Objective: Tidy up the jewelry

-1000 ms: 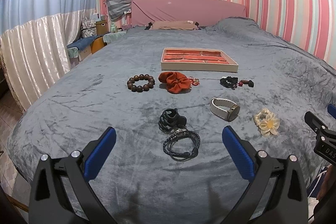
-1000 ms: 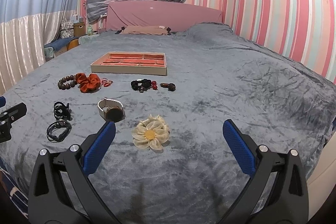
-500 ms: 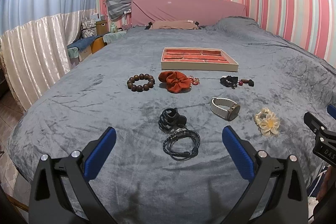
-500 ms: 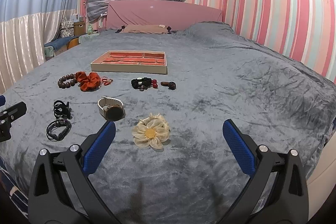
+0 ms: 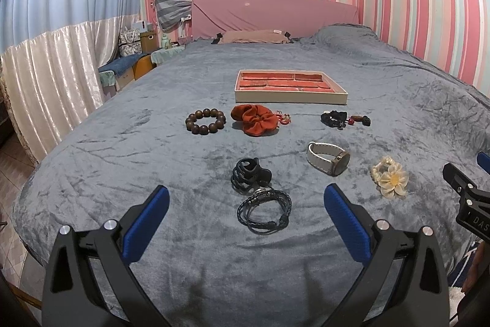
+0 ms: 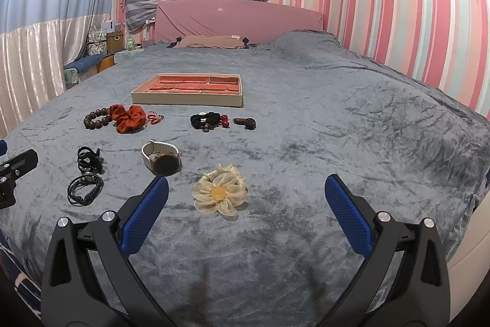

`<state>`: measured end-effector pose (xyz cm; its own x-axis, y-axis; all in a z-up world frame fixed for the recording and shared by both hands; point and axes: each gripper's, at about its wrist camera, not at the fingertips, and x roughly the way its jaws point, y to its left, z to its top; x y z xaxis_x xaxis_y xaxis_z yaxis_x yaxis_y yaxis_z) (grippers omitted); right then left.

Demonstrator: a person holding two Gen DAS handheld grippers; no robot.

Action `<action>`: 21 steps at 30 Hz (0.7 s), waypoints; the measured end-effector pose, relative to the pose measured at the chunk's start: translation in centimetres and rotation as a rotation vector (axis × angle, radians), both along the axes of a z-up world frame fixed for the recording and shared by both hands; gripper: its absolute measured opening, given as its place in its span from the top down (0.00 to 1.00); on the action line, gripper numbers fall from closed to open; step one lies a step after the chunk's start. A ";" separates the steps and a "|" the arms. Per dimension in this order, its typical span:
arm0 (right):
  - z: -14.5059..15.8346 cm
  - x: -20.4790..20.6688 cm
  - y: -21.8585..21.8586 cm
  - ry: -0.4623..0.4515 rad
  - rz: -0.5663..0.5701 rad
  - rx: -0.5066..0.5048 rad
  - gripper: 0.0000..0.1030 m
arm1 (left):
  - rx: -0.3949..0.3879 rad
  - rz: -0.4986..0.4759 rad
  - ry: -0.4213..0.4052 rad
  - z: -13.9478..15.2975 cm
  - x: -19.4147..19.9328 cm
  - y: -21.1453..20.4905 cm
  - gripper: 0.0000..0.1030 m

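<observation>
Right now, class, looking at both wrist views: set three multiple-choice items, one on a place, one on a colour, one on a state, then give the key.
1. The watch lies: A in the tray; B on the blanket; C on the pillow.
2. The scrunchie is: A orange; B green; C white.
3. The left gripper is: A shut on a bracelet; B shut, holding nothing; C open.

Key: B, it rests on the grey blanket, short of the tray; A, plainly orange; C, its fingers stand wide apart, holding nothing.
</observation>
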<state>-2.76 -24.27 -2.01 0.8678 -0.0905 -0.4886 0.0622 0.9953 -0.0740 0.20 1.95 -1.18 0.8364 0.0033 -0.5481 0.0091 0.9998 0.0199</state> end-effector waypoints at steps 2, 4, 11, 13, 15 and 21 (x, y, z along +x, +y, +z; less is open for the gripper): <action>0.0 0.0 0.0 -0.001 0.000 -0.001 0.04 | 0.003 -0.001 0.001 0.0 0.0 -0.2 0.04; 0.0 0.0 0.0 -0.001 0.000 -0.001 0.04 | 0.003 -0.002 0.002 -0.1 -0.1 -0.2 0.04; 0.0 0.0 0.0 0.000 0.000 -0.001 0.04 | 0.005 -0.001 0.001 0.1 -0.1 -0.2 0.04; 0.0 0.0 0.0 -0.001 0.000 0.000 0.04 | 0.006 -0.001 0.003 0.0 -0.1 -0.3 0.04; 0.0 0.0 0.0 -0.001 0.001 -0.001 0.04 | 0.006 -0.002 0.003 0.1 -0.1 -0.3 0.04; 0.0 0.0 0.0 -0.001 0.001 0.000 0.04 | 0.007 -0.002 0.004 0.1 0.0 -0.3 0.04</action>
